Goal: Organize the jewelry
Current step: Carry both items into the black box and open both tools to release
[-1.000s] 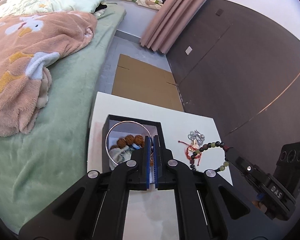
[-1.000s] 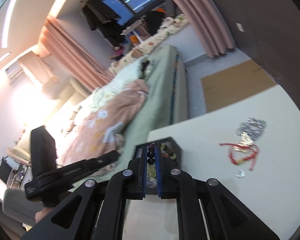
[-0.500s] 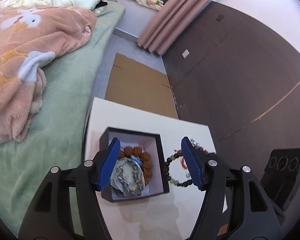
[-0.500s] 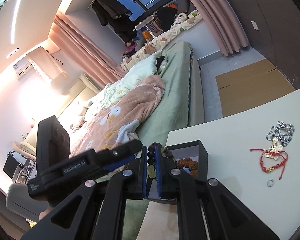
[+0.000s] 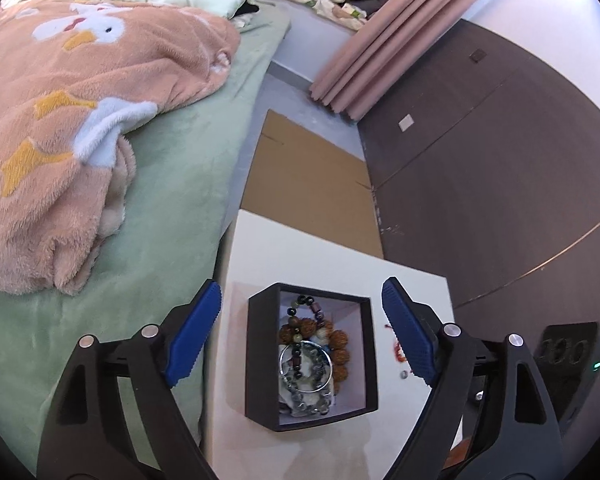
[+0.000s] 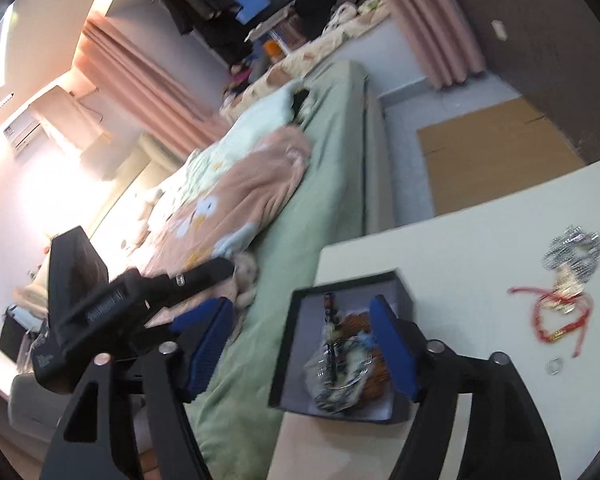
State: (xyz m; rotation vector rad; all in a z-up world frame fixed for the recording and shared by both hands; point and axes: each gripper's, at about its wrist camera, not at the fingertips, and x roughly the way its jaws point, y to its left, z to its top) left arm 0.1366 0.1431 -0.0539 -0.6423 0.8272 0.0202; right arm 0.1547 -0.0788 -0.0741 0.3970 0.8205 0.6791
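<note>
Sitting near the edge of the white table (image 5: 320, 248) closest to the bed, the black jewelry box (image 5: 313, 354) is open-topped and holds a tangle of pieces: a dark bead bracelet (image 5: 306, 308) lying toward its far wall, chunky brown seed beads (image 5: 336, 340) in the middle, and a thin silver bangle (image 5: 306, 364) resting on top of paler beads nearer the camera. The left gripper (image 5: 300, 328) hangs above the box with its blue-padded jaws spread wide and nothing between them, the box showing in the gap. The right gripper (image 6: 300, 344) is likewise spread wide and empty, its right finger overlapping the box's near side in the right wrist view, which is somewhat blurred. Still out on the table, well apart from the box, lie a red cord bracelet (image 6: 556, 316), a heap of silver chain (image 6: 576, 248) just beyond it and touching it, and a small ring (image 6: 554, 368) nearer the camera. Beside the table runs a bed with a green sheet (image 5: 172, 208) and a pink plush blanket (image 5: 72, 120); flattened cardboard (image 5: 308, 184) lies on the floor beyond the table, below pink curtains (image 5: 372, 64).
</note>
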